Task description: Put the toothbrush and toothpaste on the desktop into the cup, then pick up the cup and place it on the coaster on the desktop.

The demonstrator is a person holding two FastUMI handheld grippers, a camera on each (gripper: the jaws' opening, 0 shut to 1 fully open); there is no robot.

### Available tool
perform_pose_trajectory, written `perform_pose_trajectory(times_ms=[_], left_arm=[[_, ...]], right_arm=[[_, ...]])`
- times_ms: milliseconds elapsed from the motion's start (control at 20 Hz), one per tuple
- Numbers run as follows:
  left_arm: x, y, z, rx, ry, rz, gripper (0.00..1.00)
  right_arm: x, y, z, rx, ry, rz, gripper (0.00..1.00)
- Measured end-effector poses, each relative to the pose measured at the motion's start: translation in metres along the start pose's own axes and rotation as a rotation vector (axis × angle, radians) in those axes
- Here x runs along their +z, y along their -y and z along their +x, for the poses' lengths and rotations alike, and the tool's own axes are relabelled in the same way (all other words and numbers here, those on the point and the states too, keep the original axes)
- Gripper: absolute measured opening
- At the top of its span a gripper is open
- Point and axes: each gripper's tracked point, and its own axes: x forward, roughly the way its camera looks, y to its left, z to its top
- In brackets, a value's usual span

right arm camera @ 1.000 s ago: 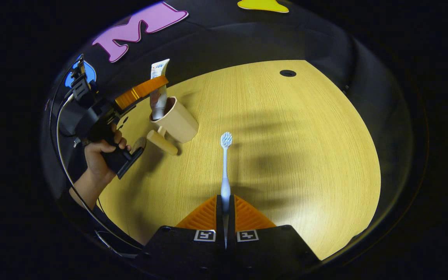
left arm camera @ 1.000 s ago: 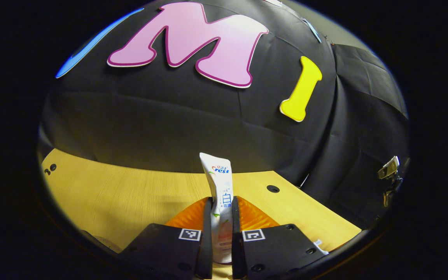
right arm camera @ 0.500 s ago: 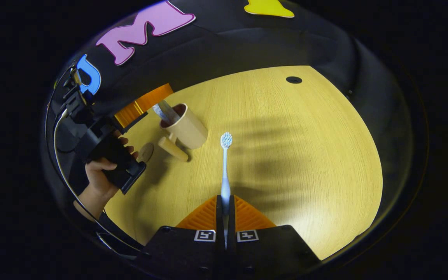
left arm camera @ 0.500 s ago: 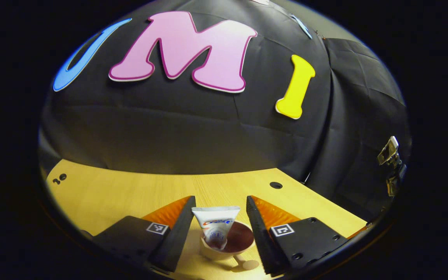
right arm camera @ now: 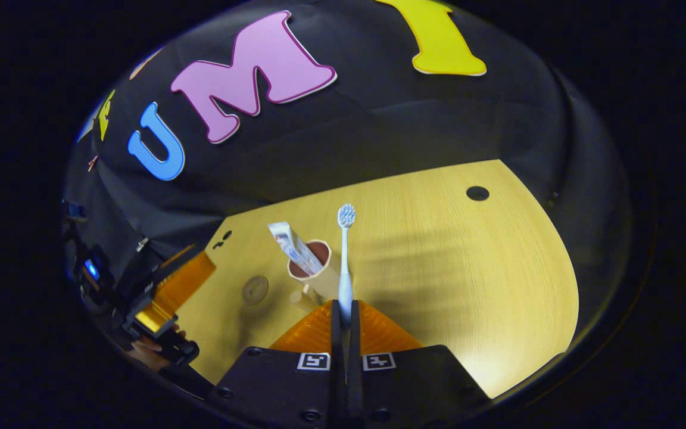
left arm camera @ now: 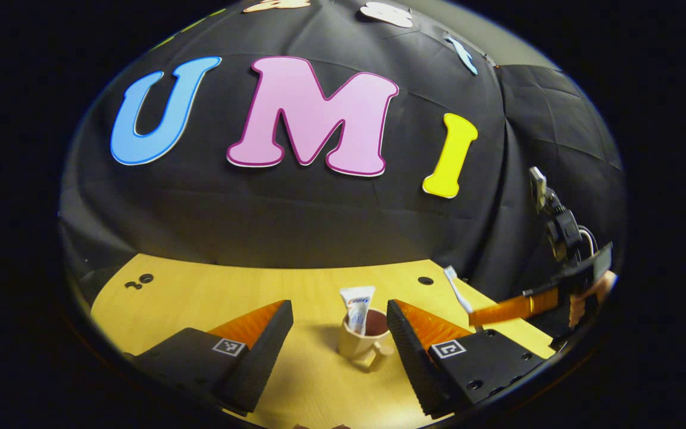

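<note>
Toothpaste stands already in the cup, its flat crimped end sticking up above the rim and leaning to one side, because the tube is longer than the cup is deep and rests against the inner wall. The cup sits on the wooden desktop, with its handle turned toward the left gripper. That gripper holds nothing; its two fingers are spread wide, one on each side of the cup but clearly apart from it, which I judge is a position for leaving room and not for grasping. The toothbrush is pinched by its lower handle between the closed fingers of the right gripper, with the bristle head pointing away from the gripper, so that the head end can go into the cup first or the brush can be tipped over the rim. In the right gripper view the brush shaft crosses just beside the cup opening, but I cannot tell how high above it the brush is. The left gripper view shows the brush head to the right of the cup, well apart from it. The coaster, a small round disc, lies on the desktop near the cup on its handle side, and the cup is not yet on it. Judging by this, the toothbrush step is in hand and the lift of the cup remains.
</note>
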Motion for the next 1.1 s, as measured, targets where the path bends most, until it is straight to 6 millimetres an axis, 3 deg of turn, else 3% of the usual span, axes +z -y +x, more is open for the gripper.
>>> perform_pose_trajectory(times_ms=[200, 450, 650, 800, 1100], left_arm=[[-0.024, 0.010, -0.044, 0.012, -0.071, 0.031, 0.98], [-0.044, 0.038, -0.076, 0.008, -0.136, 0.016, 0.98], [-0.053, 0.042, -0.082, 0.022, -0.175, 0.039, 0.98], [-0.063, 0.034, -0.090, 0.044, -0.211, 0.029, 0.97], [-0.088, 0.017, -0.097, 0.101, -0.280, -0.063, 0.97]], right_arm=[[0.026, -0.018, 0.019, 0.050, 0.062, 0.004, 0.05], [0.050, -0.042, 0.045, 0.118, 0.137, -0.011, 0.05], [0.065, -0.053, 0.069, 0.154, 0.232, -0.046, 0.05], [0.073, -0.055, 0.087, 0.183, 0.283, -0.035, 0.05], [0.077, -0.040, 0.122, 0.174, 0.351, -0.024, 0.05]])
